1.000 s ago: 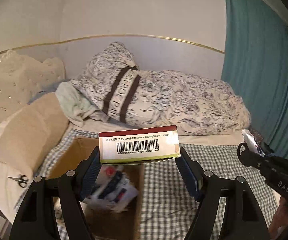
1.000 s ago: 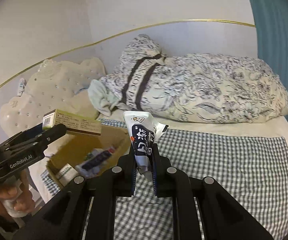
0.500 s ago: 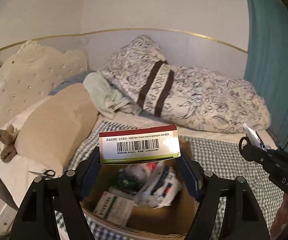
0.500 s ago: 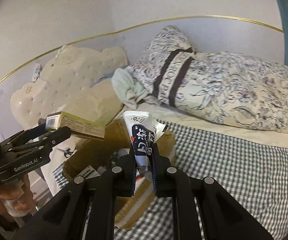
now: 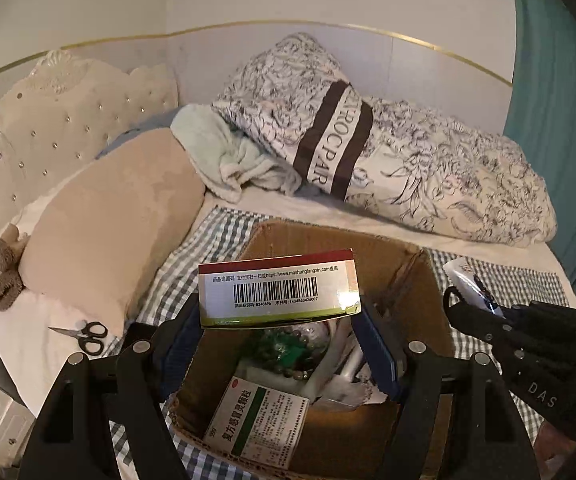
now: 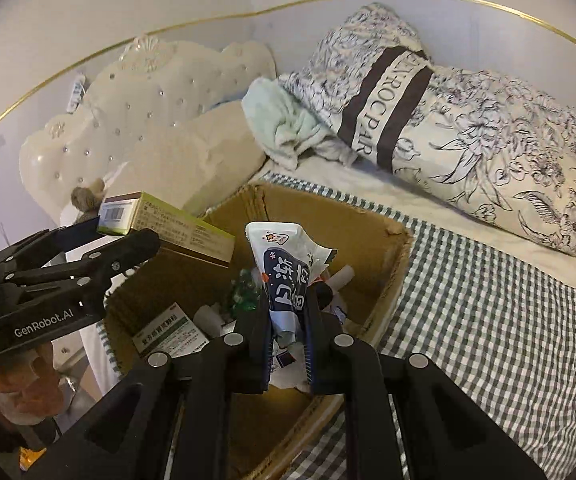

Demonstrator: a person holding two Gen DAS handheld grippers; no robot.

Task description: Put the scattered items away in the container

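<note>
My left gripper [image 5: 280, 314] is shut on a red-topped medicine box with a barcode [image 5: 278, 294], holding it level over the open cardboard box [image 5: 327, 236]. My right gripper [image 6: 288, 320] is shut on a crumpled blue-and-white packet [image 6: 288, 276] above the same cardboard box [image 6: 327, 208]. Inside lie a green-and-white medicine box [image 5: 260, 416], a bag of green beads [image 5: 288, 346] and other wrappers. The right wrist view shows the left gripper [image 6: 128, 240] with its medicine box [image 6: 168, 228] at the carton's left side. The right gripper [image 5: 467, 308] shows at the right of the left wrist view.
The carton sits on a checked blanket [image 6: 487, 320] on a bed. Small scissors [image 5: 84, 334] lie on the sheet beside a tan pillow [image 5: 108, 232]. A mint towel [image 5: 228, 152] and a floral duvet [image 5: 427, 168] lie behind. A teal curtain [image 5: 559, 120] hangs at right.
Both grippers have moved left and down until they hang over the carton, which now fills the lower part of both views. Each grip is unchanged.
</note>
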